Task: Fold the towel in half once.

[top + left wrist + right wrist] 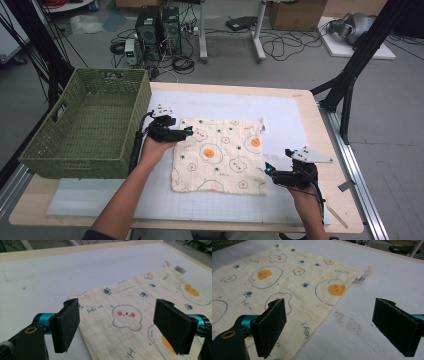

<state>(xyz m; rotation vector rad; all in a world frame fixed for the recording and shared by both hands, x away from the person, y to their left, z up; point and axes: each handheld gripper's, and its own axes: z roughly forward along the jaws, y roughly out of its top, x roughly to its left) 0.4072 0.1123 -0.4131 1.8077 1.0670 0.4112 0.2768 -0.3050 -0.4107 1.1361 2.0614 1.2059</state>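
Observation:
A cream cloth (220, 155) printed with fried eggs and paw marks lies flat on the white mat. My left gripper (189, 132) hovers at the cloth's far left corner, open, its jaws straddling that corner (75, 298) with nothing pinched. My right gripper (268, 169) sits at the cloth's near right edge, open, with the edge (322, 315) running between its jaws. A small label and loop (363, 275) stick out at the cloth's far right corner.
A green woven basket (87, 125) stands at the left end of the table, beside my left hand. The white mat (280, 110) covers most of the wooden tabletop (320, 115). Dark specks (348, 321) mark the mat near my right gripper. Computers and cables lie on the floor beyond.

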